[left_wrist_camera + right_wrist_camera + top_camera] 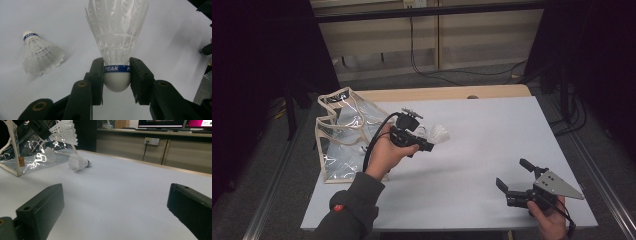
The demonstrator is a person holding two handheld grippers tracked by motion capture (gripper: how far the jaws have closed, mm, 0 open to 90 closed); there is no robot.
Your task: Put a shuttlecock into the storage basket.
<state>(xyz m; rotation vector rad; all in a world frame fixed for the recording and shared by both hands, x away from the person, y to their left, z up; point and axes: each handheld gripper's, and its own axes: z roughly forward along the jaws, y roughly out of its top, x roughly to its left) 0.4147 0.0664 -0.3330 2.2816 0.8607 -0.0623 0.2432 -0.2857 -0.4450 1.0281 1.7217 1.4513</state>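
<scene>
**One shuttlecock lifted, one left on the table**

High view: my left gripper (428, 142) holds a white plastic shuttlecock with a blue band (438, 134) above the white table (482, 145), just right of the clear plastic bag with cream trim (343, 132). My right gripper (517, 181) waits well apart near the front edge, jaws spread and empty.

Left gripper view: the jaws are clamped on the shuttlecock's cork base at the blue band (117, 68), skirt pointing away. A second white shuttlecock (41, 53) lies on its side on the table beyond.

Right gripper view: the bag (27, 152) stands upright; something pale shows through its wall, but I cannot tell what. I judge the packing under way: the held one is not yet bagged, the lying one untouched.
</scene>
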